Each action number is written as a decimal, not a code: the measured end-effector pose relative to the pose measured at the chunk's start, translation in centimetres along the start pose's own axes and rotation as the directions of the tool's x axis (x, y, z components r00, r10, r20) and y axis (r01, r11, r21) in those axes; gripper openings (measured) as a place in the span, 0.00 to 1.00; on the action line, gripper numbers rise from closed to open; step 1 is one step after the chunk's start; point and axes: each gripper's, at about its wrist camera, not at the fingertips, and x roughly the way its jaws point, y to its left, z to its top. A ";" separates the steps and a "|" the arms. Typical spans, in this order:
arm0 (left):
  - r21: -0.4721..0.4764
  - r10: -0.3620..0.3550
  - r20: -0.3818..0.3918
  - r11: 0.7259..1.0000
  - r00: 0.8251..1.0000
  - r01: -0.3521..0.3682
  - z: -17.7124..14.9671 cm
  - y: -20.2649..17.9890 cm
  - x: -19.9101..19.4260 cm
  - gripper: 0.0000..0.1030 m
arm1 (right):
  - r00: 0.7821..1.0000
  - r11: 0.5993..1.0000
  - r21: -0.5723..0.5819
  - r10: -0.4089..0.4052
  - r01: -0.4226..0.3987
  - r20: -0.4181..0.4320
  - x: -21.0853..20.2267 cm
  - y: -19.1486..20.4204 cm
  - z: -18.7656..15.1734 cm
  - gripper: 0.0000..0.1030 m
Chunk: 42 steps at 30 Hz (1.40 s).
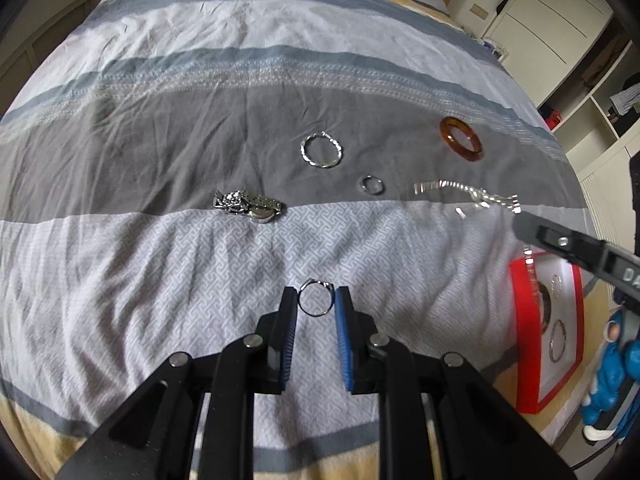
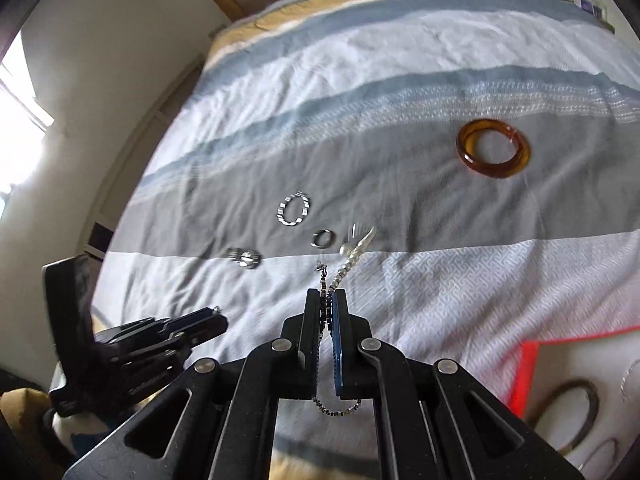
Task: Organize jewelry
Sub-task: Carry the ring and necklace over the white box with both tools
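My left gripper (image 1: 316,300) is shut on a thin silver ring (image 1: 316,299), held above the striped bedspread (image 1: 160,280). My right gripper (image 2: 327,300) is shut on a silver chain necklace (image 2: 344,272); one end trails toward the bed and a loop hangs beneath the jaws. In the left wrist view that chain (image 1: 468,194) stretches left from the right gripper's tip. On the grey band lie a twisted silver hoop (image 1: 322,151), a small silver ring (image 1: 371,185), an amber bangle (image 1: 461,139) and a silver watch (image 1: 250,206).
A red-rimmed white tray (image 1: 520,340) sits at the bed's right edge with several rings and hoops in it; its corner (image 2: 524,368) shows low right in the right wrist view. White cupboards (image 1: 552,20) stand beyond the bed. A window glares at the left (image 2: 16,120).
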 end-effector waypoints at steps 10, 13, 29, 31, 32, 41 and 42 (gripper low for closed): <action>0.057 -0.011 0.037 0.998 0.999 0.008 -0.5 -3.0 -5.5 0.17 | 0.996 1.000 0.005 0.023 -0.024 0.088 -9.0 0.0 -1.9 0.05; 0.086 -0.027 0.045 0.996 0.999 0.023 -0.5 -4.9 -6.8 0.17 | 0.994 1.000 0.014 0.008 -0.009 0.112 -11.7 -0.8 -2.8 0.05; 0.257 -0.175 -0.026 0.950 0.984 0.176 -2.9 -19.9 -5.4 0.17 | 0.979 0.979 0.148 -0.160 0.141 0.124 -20.2 -11.4 -8.9 0.05; 0.283 -0.189 -0.049 0.939 0.981 0.196 -3.5 -22.0 -4.4 0.17 | 0.978 0.975 0.159 -0.174 0.156 0.111 -20.2 -12.7 -9.6 0.05; 0.286 -0.199 -0.052 0.936 0.979 0.206 -3.7 -22.7 -4.1 0.17 | 0.978 0.972 0.170 -0.180 0.161 0.102 -20.1 -13.4 -10.0 0.05; 0.365 -0.194 -0.164 0.899 0.967 0.242 -7.0 -29.6 1.3 0.17 | 0.977 0.953 0.225 -0.212 0.201 0.028 -18.0 -19.2 -12.5 0.05; 0.374 -0.188 -0.173 0.896 0.967 0.241 -7.3 -30.0 1.8 0.17 | 0.977 0.953 0.227 -0.212 0.202 0.020 -17.7 -19.6 -12.7 0.05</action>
